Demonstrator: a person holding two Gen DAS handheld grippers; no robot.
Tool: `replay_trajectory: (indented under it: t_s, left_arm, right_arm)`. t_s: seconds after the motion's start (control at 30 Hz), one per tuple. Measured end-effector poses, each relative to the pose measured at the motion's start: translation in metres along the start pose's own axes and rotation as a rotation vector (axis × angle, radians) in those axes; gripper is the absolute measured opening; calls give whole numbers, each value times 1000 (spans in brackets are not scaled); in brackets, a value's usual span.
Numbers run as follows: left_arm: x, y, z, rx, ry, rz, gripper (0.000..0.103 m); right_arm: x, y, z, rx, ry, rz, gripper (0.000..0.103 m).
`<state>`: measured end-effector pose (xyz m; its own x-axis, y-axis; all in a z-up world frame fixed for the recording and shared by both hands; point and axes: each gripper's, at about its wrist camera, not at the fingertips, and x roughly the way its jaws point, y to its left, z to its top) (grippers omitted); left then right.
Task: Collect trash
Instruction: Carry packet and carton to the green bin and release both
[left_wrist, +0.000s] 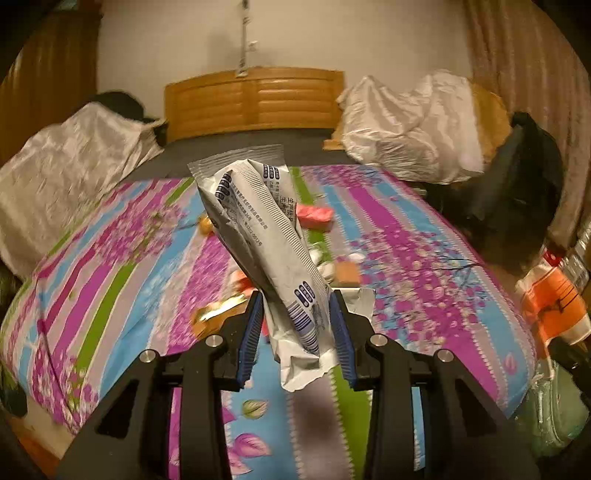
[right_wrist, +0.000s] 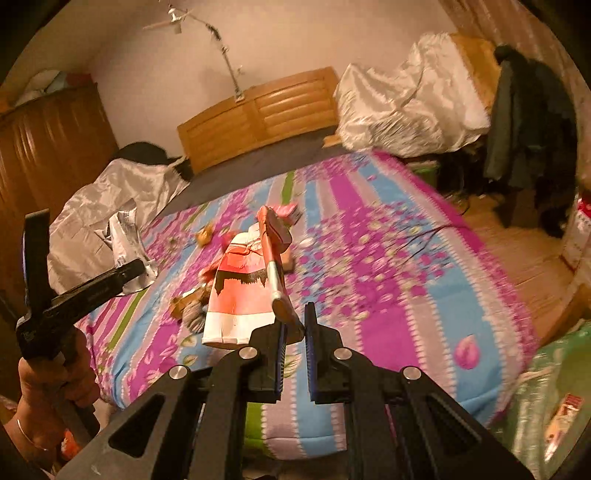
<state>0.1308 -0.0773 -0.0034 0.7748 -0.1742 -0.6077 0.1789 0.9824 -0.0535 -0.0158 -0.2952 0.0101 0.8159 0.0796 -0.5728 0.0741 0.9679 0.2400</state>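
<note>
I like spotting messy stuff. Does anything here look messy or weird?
Yes. Wrappers and scraps lie scattered across the flowery bedspread, where trash doesn't belong. The left gripper holds a crumpled, torn-open silver packet; the right gripper pinches a squashed red-and-white pouch.

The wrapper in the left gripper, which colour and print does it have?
The wrapper is silver-white with dark blue text and stripes, clearest in the left wrist view.

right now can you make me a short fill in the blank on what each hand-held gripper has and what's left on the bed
1. The left hand-held gripper holds a crumpled ____ wrapper with blue print.
2. The right hand-held gripper is shut on a red and white ____.
3. Both pieces of trash are held above a bed with a ____ headboard.

Missing words: silver; packet; wooden
</note>
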Motion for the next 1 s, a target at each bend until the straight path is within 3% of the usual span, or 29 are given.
replay_trajectory:
  t_s: [0.37, 1.0]
  left_arm:
    - [-7, -91, 18, 150, -53, -125, 35]
    - [-19, -281, 9, 428, -87, -426, 35]
  right_arm:
    - [-83, -77, 11, 119, -132, -194, 11]
    - [-223, -243, -27, 372, -249, -627, 11]
